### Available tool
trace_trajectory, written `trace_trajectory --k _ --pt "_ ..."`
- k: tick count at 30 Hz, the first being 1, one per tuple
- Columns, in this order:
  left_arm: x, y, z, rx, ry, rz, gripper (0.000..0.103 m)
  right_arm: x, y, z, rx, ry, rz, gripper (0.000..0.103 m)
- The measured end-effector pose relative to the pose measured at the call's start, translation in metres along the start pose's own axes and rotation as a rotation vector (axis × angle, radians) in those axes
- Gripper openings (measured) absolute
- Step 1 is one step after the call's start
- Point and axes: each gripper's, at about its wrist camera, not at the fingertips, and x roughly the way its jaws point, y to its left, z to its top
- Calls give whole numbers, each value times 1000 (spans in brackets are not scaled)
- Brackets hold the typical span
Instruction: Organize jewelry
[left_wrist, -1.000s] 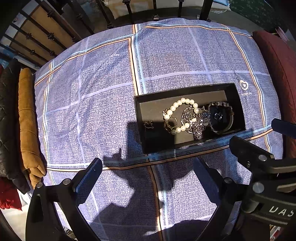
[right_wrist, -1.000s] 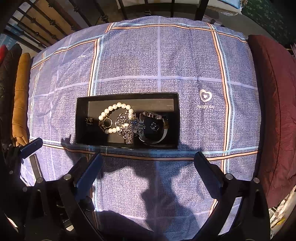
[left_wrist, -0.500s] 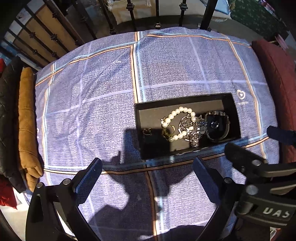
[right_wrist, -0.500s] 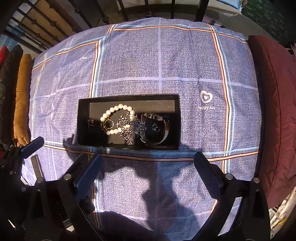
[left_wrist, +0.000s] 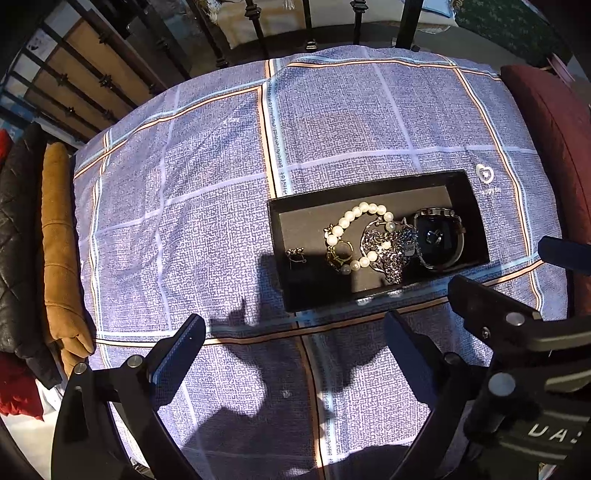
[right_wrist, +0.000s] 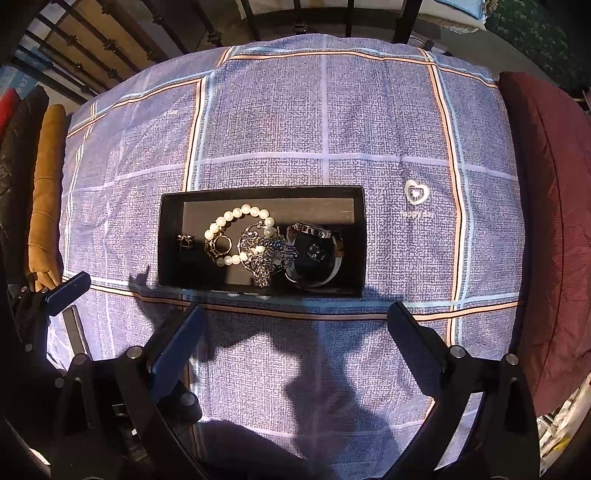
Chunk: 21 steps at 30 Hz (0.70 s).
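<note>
I held both claws wide open and empty over the bed, and the black box (right_wrist: 354, 240) of jewelry lay straight ahead of my right claw (right_wrist: 295, 343), its long axis running left to right, while my left claw (left_wrist: 291, 354) sat off to its left.

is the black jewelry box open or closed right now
Open. The black box has no lid on it, and the pearl bracelet lies exposed inside.
</note>
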Motion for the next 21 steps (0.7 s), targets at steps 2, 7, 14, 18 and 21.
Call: trace_trajectory --k 2,7,14,18,21 --pt "2 1 0 -12 20 -12 93 0 0 0 -3 3 1 97" --pt "5 2 0 -8 34 -16 93 2 1 -1 -3 6 2 97" --pt "4 0 -1 -5 32 -21 93 3 1 -1 -6 5 1 97" --pt "5 0 -1 -2 38 -24 93 3 1 -1 -6 5 0 97" --pt "5 0 -1 -2 41 -22 93 3 2 -1 -3 7 1 97"
